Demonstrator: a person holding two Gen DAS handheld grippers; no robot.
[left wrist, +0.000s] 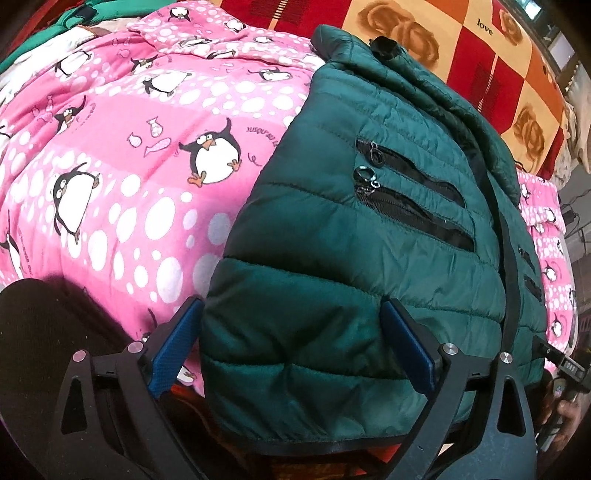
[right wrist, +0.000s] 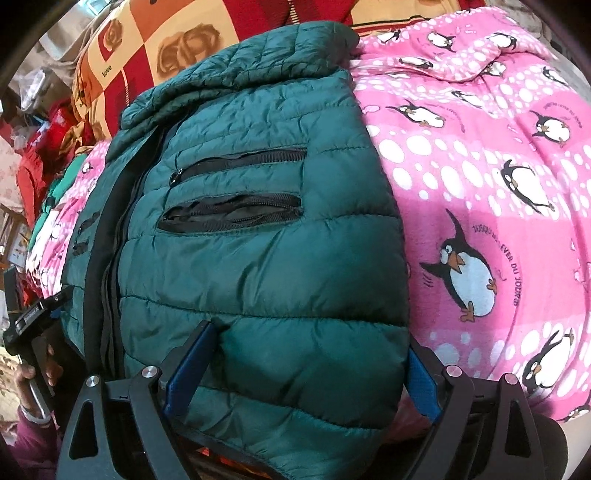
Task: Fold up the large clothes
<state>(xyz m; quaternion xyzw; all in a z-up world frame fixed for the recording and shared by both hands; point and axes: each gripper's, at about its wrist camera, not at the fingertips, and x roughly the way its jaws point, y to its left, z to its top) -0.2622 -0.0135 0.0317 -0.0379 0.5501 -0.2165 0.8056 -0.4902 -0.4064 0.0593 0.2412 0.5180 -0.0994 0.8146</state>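
A dark green quilted puffer jacket [left wrist: 369,229] lies front up on a pink penguin blanket [left wrist: 122,155], its black zip down the middle and zip pockets showing. My left gripper [left wrist: 291,336] is open, its blue pads [left wrist: 173,343] straddling the jacket's bottom left corner. In the right wrist view the jacket [right wrist: 258,236] fills the centre. My right gripper [right wrist: 310,365] is open, its blue pads [right wrist: 192,362] straddling the bottom right corner. Each gripper shows at the other view's edge.
The pink blanket [right wrist: 498,184] covers the bed on both sides of the jacket. A red, orange and cream rose-print blanket [left wrist: 480,66] lies behind the collar. Green cloth [left wrist: 55,22] is at the far left. Clutter stands beyond the bed [right wrist: 22,147].
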